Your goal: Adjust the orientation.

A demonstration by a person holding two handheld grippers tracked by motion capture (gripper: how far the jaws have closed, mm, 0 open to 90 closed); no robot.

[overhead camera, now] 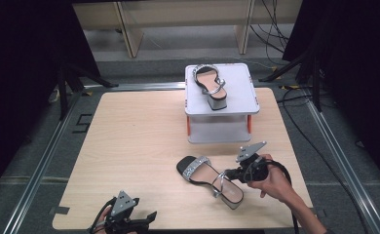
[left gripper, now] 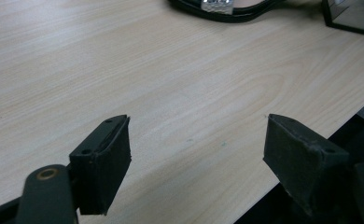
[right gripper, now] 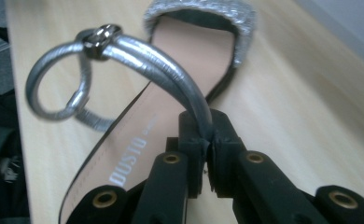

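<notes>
A silver-strapped block-heel sandal (overhead camera: 210, 178) lies on the wooden table (overhead camera: 129, 146) at the front right. My right gripper (overhead camera: 233, 174) is shut on its silver ankle strap (right gripper: 171, 70) near the heel; in the right gripper view the jaws pinch the strap (right gripper: 207, 135) above the insole. A matching sandal (overhead camera: 210, 83) stands on top of the white raised stand (overhead camera: 241, 100) at the back. My left gripper (overhead camera: 149, 217) rests at the table's front edge, open, with only bare tabletop between its jaws (left gripper: 196, 154).
The white stand has orange legs and an open shelf beneath. Black cables (overhead camera: 295, 105) trail off the table's right side. Wooden furniture legs (overhead camera: 129, 29) stand beyond the table. The table's left half is bare wood.
</notes>
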